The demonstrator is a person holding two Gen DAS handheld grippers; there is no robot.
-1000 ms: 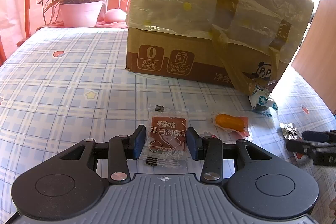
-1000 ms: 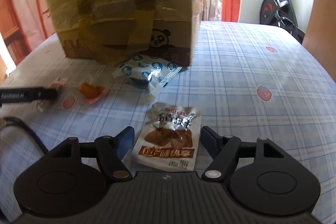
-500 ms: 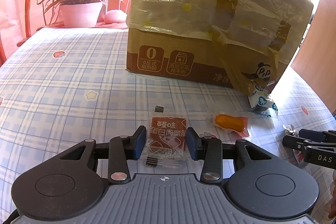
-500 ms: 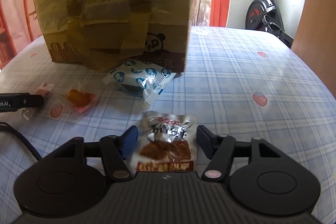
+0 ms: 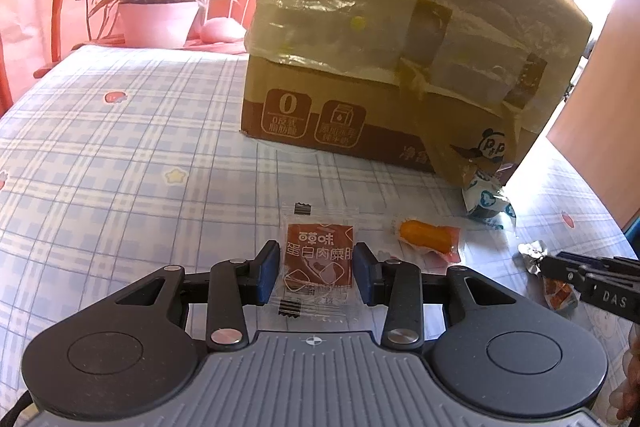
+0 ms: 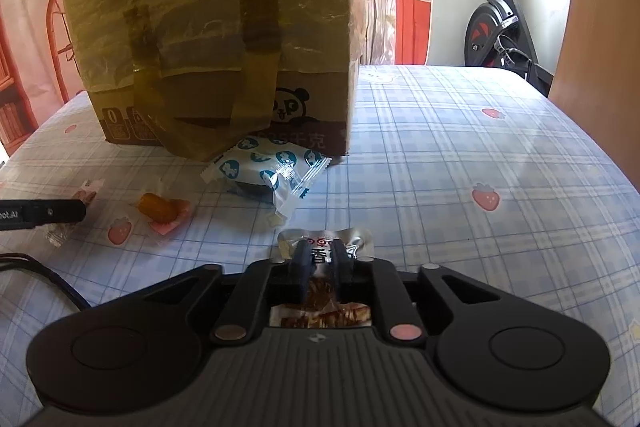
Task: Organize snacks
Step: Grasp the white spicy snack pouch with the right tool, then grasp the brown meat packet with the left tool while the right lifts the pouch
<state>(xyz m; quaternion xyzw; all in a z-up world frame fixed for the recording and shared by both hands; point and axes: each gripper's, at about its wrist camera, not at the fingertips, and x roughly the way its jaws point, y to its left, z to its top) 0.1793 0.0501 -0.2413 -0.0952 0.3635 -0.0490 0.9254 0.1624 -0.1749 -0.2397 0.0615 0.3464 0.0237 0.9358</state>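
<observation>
- Checked tablecloth (image 5: 120, 155) spreads under everything.
- Taped cardboard box (image 5: 400, 47) stands at the far side.
- Left gripper (image 5: 314, 273) has its jaws narrowly parted, flanking the brown snack packet (image 5: 318, 255) lying flat.
- Right gripper (image 6: 322, 267) is closing, jaws pinching the silver snack pouch (image 6: 326, 241) near the box.

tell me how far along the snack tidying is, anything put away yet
Nothing looks put away: every snack in view lies on the checked tablecloth in front of the taped cardboard box.

In hand: the right gripper is closing on the silver foil meat pouch; the left gripper straddles the clear brown-label packet.

Left: the orange sausage snack and blue-white wrapped cake.
</observation>
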